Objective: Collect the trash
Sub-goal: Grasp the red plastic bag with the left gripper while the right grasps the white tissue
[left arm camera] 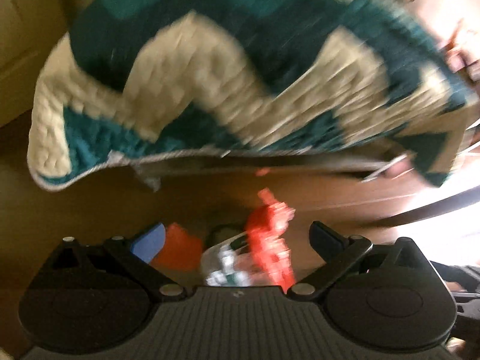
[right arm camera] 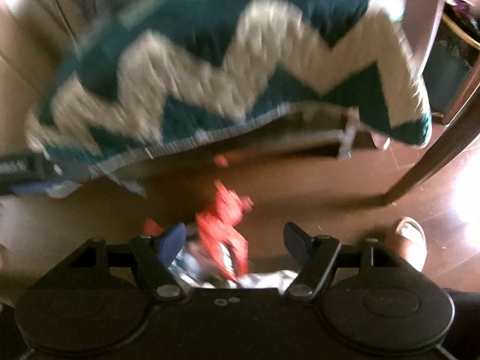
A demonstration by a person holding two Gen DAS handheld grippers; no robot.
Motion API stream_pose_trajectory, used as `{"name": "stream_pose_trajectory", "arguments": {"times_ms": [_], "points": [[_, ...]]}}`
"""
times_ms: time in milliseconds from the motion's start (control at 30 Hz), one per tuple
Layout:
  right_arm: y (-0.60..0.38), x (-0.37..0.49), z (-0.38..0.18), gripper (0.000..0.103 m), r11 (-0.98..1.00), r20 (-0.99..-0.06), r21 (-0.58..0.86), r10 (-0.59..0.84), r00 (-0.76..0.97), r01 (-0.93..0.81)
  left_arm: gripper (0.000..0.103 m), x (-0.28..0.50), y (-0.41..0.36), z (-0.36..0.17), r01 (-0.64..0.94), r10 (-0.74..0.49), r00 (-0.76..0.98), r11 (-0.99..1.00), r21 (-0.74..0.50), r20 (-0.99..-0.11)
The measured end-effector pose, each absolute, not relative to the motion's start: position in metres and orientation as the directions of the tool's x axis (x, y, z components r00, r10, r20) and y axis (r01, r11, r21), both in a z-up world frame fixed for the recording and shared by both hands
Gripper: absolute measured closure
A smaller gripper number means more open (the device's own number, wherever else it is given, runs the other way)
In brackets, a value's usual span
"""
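Observation:
Both views are blurred by motion. A crumpled red wrapper (left arm camera: pixel 270 240) lies on the brown floor with a clear plastic piece printed in white and green (left arm camera: pixel 225 265) beside it, between the wide-apart fingers of my left gripper (left arm camera: pixel 237 241). The same red wrapper (right arm camera: pixel 223 225) and silvery clear plastic (right arm camera: pixel 192 265) sit between the spread fingers of my right gripper (right arm camera: pixel 235 240). A small red scrap (right arm camera: pixel 221 159) lies farther off, near the blanket's edge. Neither gripper holds anything.
A teal and cream zigzag quilted blanket (left arm camera: pixel 210 75) hangs over a couch ahead; it also shows in the right wrist view (right arm camera: pixel 225 69). A dark chair leg (right arm camera: pixel 420 165) stands right. A person's foot (right arm camera: pixel 409 240) is at the right. Bright glare lights the floor at right.

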State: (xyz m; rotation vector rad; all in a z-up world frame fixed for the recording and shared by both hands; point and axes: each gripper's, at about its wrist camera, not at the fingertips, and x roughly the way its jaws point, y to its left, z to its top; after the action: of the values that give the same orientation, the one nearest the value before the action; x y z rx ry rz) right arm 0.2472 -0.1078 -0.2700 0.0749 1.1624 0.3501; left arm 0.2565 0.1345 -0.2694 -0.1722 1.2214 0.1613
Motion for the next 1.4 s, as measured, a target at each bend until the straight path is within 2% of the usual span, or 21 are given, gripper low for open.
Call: {"name": "stream_pose_trajectory", "arguments": {"times_ms": [67, 200, 333, 500, 733, 1067, 1133, 1200, 1267, 1300, 1333, 1367, 1400], "points": [[-0.1, 0.254, -0.295, 0.031, 0.956, -0.92, 0.188, 0.252, 0.3, -0.226, 0.0, 0.264, 0.139, -0.296, -0.237, 0.046, 0.28, 0.971, -0.023, -0.959], [-0.096, 0.27, -0.346, 0.031, 0.968, -0.957, 0.186, 0.217, 0.194, -0.166, 0.0, 0.281, 0.135, -0.336, -0.234, 0.014, 0.219, 0.972, -0.038, -0.976], [-0.113, 0.284, -0.401, 0.032, 0.98, -0.979, 0.199, 0.197, 0.055, 0.023, 0.0, 0.304, 0.11, -0.374, -0.153, 0.039, 0.193, 0.988, 0.009, -0.98], [-0.13, 0.292, -0.455, 0.032, 0.97, -0.982, 0.167, 0.18, -0.059, 0.175, 0.0, 0.326, 0.086, -0.426, -0.076, 0.029, 0.149, 0.997, 0.018, -0.988], [-0.142, 0.301, -0.519, 0.032, 0.907, -0.961, 0.163, 0.235, -0.144, 0.389, 0.0, 0.344, 0.069, -0.487, -0.048, 0.004, 0.068, 0.999, 0.001, -0.998], [-0.149, 0.296, -0.562, 0.032, 0.884, -0.946, 0.137, 0.251, -0.206, 0.448, 0.001, 0.37, 0.056, -0.541, -0.027, -0.038, 0.026, 0.999, -0.038, -0.999], [-0.15, 0.296, -0.566, 0.033, 0.885, -0.944, 0.141, 0.255, -0.21, 0.443, 0.005, 0.373, 0.055, -0.545, -0.026, -0.044, 0.027, 0.999, -0.044, -0.999], [-0.147, 0.296, -0.567, 0.034, 0.896, -0.946, 0.135, 0.243, -0.213, 0.424, 0.02, 0.375, 0.053, -0.549, -0.017, -0.044, 0.017, 0.999, -0.045, -0.999], [-0.146, 0.296, -0.568, 0.035, 0.898, -0.945, 0.143, 0.249, -0.213, 0.415, 0.027, 0.379, 0.053, -0.554, -0.017, -0.036, 0.005, 0.999, -0.036, -0.999], [-0.145, 0.297, -0.568, 0.04, 0.902, -0.946, 0.142, 0.246, -0.212, 0.408, 0.03, 0.379, 0.054, -0.556, -0.021, -0.043, 0.001, 0.999, -0.043, -0.999], [-0.142, 0.297, -0.569, 0.065, 0.906, -0.946, 0.139, 0.241, -0.217, 0.401, 0.032, 0.38, 0.054, -0.556, -0.024, -0.051, 0.002, 0.998, -0.051, -0.999], [-0.142, 0.297, -0.57, 0.083, 0.909, -0.944, 0.132, 0.237, -0.23, 0.396, 0.036, 0.38, 0.054, -0.556, -0.024, -0.059, 0.004, 0.998, -0.059, -0.998], [-0.145, 0.297, -0.571, 0.093, 0.909, -0.942, 0.126, 0.235, -0.241, 0.397, 0.041, 0.381, 0.055, -0.555, -0.027, -0.067, 0.007, 0.997, -0.067, -0.998]]}}
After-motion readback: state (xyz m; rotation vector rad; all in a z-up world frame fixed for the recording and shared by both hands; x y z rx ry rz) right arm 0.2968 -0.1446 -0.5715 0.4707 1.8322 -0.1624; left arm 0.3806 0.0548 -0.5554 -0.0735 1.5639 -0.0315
